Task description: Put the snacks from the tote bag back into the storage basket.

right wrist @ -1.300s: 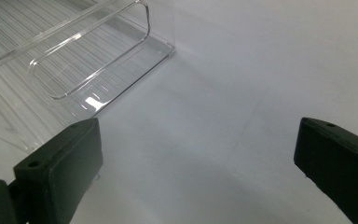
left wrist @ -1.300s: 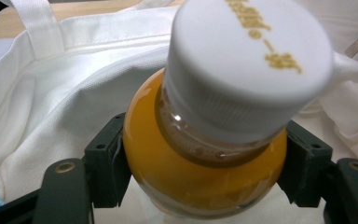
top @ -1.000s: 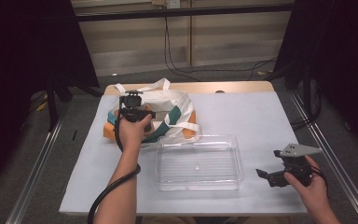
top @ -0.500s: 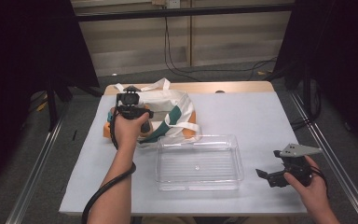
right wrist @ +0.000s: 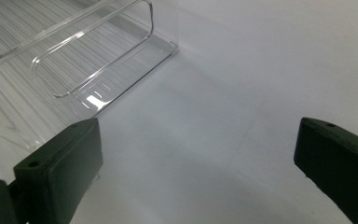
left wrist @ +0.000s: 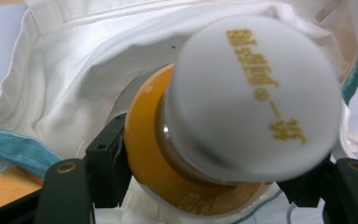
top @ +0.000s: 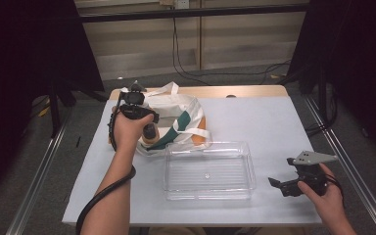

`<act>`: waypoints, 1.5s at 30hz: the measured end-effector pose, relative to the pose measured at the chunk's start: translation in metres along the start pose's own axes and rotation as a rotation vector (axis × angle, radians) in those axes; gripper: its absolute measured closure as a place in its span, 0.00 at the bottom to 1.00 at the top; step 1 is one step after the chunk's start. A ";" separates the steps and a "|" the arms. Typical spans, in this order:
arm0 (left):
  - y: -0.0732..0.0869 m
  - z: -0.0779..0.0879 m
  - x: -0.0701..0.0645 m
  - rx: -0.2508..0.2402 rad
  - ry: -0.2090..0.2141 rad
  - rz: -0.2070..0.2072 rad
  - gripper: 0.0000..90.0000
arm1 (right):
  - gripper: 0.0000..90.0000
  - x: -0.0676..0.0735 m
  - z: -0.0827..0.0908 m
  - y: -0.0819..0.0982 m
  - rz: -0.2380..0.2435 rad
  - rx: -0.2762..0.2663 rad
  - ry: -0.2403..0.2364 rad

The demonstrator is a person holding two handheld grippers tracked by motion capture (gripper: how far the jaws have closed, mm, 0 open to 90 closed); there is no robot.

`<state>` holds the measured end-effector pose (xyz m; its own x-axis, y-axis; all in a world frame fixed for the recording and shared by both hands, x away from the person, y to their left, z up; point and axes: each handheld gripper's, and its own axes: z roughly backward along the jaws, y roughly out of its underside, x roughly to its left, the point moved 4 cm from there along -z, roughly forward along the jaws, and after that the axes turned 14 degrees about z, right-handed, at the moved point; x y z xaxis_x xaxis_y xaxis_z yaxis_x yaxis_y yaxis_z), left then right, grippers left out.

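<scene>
The left gripper (left wrist: pixel 205 186) pinches an orange bottle (left wrist: pixel 144 140) by its body just under the white cap (left wrist: pixel 256 98), holding it over the mouth of the white tote bag (left wrist: pixel 88 74), apparently to lift it out toward the clear plastic tray (top: pixel 208 169) just in front of the bag. Gold lettering runs across the cap, but I cannot read it. The right gripper (right wrist: pixel 196 163), jaws spread, waits over the bare table (right wrist: pixel 242 93) beside the tray.
</scene>
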<state>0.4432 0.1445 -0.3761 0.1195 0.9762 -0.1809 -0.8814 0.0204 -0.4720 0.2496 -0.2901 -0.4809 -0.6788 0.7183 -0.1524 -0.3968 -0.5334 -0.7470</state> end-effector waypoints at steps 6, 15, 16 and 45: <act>-0.003 0.006 0.001 0.022 0.000 0.000 0.34 | 0.01 0.000 0.000 0.000 0.001 -0.002 0.001; -0.009 0.018 0.004 0.030 0.007 0.007 0.34 | 0.01 0.000 -0.001 0.000 -0.001 -0.002 -0.003; -0.010 0.020 0.005 0.039 0.011 0.005 0.34 | 0.01 0.000 -0.001 0.000 0.000 0.000 -0.002; -0.023 0.053 0.003 0.094 0.010 -0.010 0.34 | 0.01 0.002 -0.002 0.001 0.008 0.005 -0.016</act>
<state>0.4395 0.1582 -0.3203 0.1330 0.9736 -0.1853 -0.9190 0.0511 -0.3909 0.2497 -0.2882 -0.4831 -0.6920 0.7067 -0.1476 -0.3947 -0.5415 -0.7423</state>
